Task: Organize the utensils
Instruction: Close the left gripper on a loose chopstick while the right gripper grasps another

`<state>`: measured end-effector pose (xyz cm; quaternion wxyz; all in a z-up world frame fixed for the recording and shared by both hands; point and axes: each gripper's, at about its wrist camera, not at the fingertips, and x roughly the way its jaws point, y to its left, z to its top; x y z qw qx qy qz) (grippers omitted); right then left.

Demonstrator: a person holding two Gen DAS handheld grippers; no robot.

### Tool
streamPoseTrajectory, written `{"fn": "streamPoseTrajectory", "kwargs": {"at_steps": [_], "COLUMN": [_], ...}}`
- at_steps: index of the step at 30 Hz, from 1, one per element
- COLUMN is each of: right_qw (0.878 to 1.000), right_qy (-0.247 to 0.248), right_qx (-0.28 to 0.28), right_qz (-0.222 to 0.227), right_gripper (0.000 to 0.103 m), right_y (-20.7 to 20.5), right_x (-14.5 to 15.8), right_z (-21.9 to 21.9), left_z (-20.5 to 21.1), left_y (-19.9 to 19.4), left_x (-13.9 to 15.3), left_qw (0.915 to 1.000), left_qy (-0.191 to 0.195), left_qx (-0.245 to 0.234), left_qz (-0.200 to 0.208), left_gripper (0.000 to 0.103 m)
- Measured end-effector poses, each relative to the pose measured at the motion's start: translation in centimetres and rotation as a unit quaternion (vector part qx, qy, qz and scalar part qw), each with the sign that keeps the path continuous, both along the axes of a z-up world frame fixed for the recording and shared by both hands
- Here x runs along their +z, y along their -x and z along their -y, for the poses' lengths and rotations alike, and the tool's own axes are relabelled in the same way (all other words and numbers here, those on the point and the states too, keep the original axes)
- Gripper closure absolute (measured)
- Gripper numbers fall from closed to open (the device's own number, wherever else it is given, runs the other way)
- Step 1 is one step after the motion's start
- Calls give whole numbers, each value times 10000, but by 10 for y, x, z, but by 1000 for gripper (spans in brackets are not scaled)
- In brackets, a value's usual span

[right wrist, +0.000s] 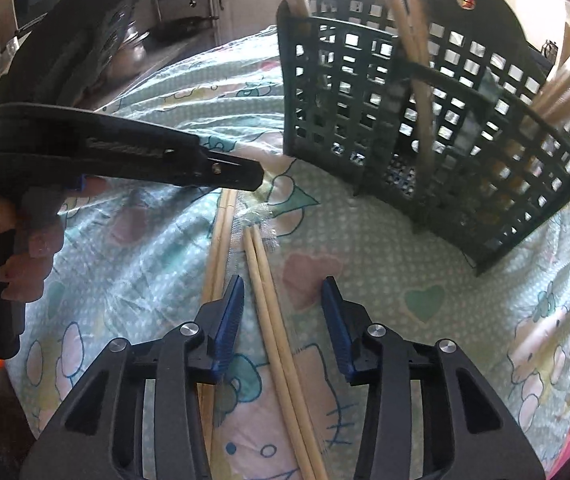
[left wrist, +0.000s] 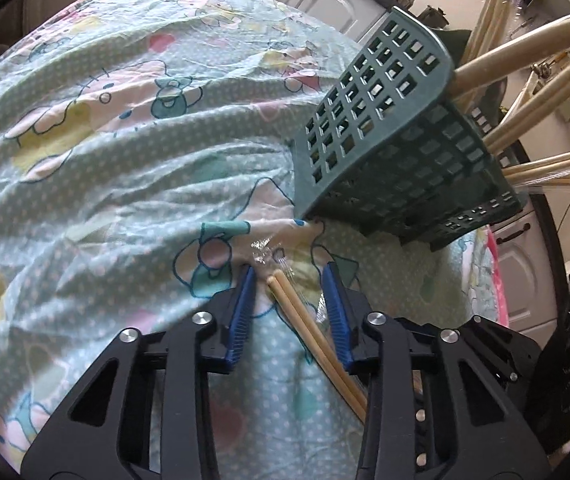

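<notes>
Two pairs: we see two wrapped pairs of chopsticks lying side by side on the cartoon cloth (right wrist: 365, 240), each one between a set of blue fingers.
Left pair: the left chopstick pair (left wrist: 305, 324) lies between the pads of our left gripper (left wrist: 291, 280), closer to the right pad near the back.
Right pair: the right chopstick pair (right wrist: 273, 312) lies between the pads of our right gripper (right wrist: 283, 284), closer to the left pad.
Long way: both pairs run almost the same way the fingers point — only a little slanted — so we judge a squeeze would catch them across the thin side.
Fingers: both sets stand partly closed, with a gap on each side of the sticks; no pad presses on them yet.
Basket: the green basket (right wrist: 445, 120) stands just past the stick tips — ahead and to the right — with more chopsticks already in it.
Nearer hand: we think both are about as near.
</notes>
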<state>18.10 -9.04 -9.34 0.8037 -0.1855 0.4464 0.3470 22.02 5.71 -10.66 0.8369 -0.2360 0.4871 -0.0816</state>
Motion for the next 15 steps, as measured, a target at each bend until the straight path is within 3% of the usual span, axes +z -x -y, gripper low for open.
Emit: {"fn": "streamPoseTrajectory", "kwargs": {"at_steps": [8,15], "right_qw": [9999,9997], "right_qy": [135,221], "right_qx": [41,-32], "right_qz": [6,16], "right_gripper": [67,85], "right_y": [-4,-19], "right_x": [-3,-5], "right_z": [-16,-33], "left_z": [-4,-9], "left_y": [-5,-4], "left_x": [-2,-5], "left_qw": [10000,10000], "left_qy": [-81,18], "left_qx": [12,8], "left_qz": [7,59], "left_gripper": [87,92]}}
